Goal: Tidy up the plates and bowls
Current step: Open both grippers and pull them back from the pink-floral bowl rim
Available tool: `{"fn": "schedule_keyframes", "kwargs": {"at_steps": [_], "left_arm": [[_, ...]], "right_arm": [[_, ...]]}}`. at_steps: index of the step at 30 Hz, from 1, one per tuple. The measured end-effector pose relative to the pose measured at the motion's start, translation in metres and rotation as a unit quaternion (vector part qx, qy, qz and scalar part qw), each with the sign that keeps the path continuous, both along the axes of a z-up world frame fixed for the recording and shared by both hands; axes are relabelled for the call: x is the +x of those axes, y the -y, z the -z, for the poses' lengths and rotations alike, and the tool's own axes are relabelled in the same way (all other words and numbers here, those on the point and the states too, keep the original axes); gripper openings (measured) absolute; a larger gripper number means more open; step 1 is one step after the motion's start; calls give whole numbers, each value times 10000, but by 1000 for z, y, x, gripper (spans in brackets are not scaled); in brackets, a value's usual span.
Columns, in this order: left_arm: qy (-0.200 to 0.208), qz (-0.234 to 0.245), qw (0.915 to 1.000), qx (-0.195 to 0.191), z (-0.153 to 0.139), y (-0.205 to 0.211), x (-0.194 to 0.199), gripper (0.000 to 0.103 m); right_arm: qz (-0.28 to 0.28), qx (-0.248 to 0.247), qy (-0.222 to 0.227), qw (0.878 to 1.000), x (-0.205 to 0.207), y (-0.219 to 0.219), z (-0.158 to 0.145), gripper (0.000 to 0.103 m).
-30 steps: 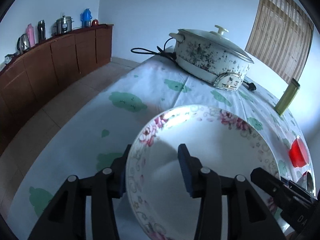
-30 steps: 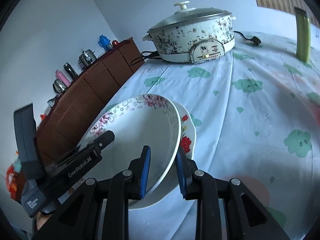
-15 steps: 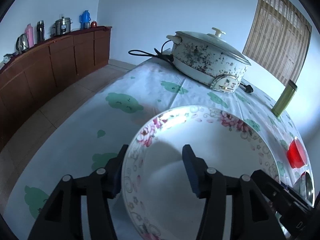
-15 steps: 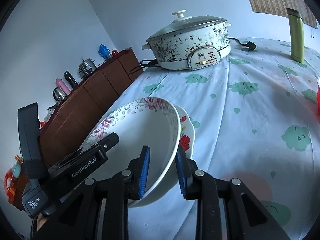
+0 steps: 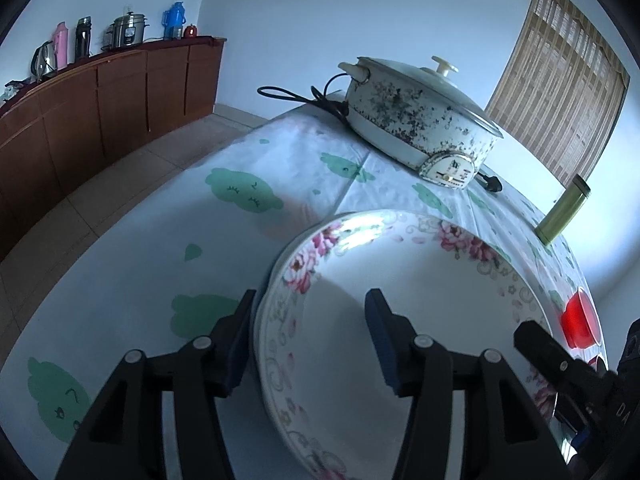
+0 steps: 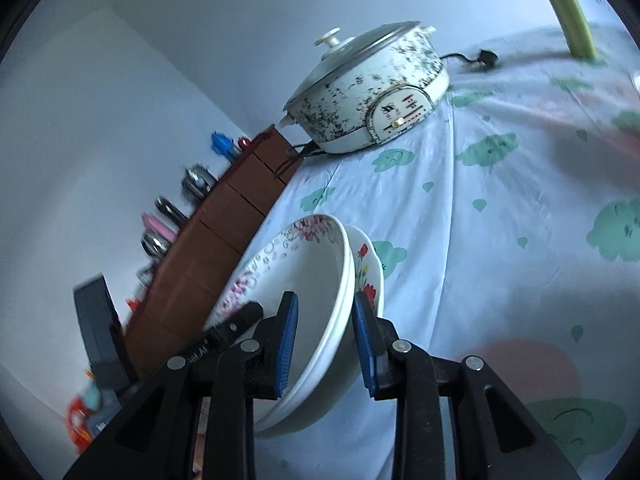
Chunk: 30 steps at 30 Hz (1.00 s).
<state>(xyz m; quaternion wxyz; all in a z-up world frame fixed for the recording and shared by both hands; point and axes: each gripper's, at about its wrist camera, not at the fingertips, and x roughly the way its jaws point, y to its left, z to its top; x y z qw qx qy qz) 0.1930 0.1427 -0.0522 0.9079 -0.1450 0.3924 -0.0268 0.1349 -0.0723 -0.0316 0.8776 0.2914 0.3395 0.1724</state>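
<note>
A stack of white dishes lies on the cloud-print tablecloth point(image 5: 152, 248). On top is a deep plate with pink flowers point(image 5: 420, 312) point(image 6: 308, 268), and under it a plate with red flowers point(image 6: 366, 268). My left gripper point(image 5: 310, 300) straddles the stack's near rim. One pad is outside and one is inside over the plate, and both stand clear of the rim, so it is open. My right gripper point(image 6: 324, 298) is shut on the opposite rim of the stack, with blue pads on either side. Its black finger point(image 5: 552, 356) shows in the left wrist view.
A speckled electric cooker point(image 5: 416, 124) point(image 6: 368, 96) with its cord point(image 5: 304, 96) stands at the far end of the table. A green cylinder point(image 5: 564, 208) and a red cup point(image 5: 578, 320) are to the right. A brown sideboard point(image 5: 100, 112) with kettles and flasks lines the left wall.
The left gripper's jaws have spread wider around the rim. The right wrist view has rolled and dipped, and the stack has kept its place between the right pads.
</note>
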Motion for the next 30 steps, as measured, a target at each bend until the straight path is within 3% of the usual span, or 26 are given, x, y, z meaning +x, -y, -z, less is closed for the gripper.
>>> {"fn": "schedule_keyframes", "kwargs": {"at_steps": [8, 12, 17, 19, 26, 30], "left_arm": [[-42, 10, 10000, 70, 3, 1, 0, 53], [-35, 18, 10000, 70, 3, 1, 0, 53], [-45, 33, 9999, 161, 2, 2, -1, 53], [-50, 41, 9998, 169, 2, 2, -1, 53], [-26, 32, 9999, 134, 1, 2, -2, 53], [429, -41, 9979, 488, -15, 7, -12, 53]], "right_arm": [[148, -328, 187, 9992, -4, -2, -5, 31], [180, -848, 318, 9957, -9, -13, -10, 31], [249, -1062, 410, 9932, -15, -15, -12, 32], [347, -1386, 361, 9891, -17, -18, -12, 42], [299, -1299, 114, 9910, -11, -15, -1, 43], [286, -1207, 65, 9922, -10, -13, 2, 43]]}}
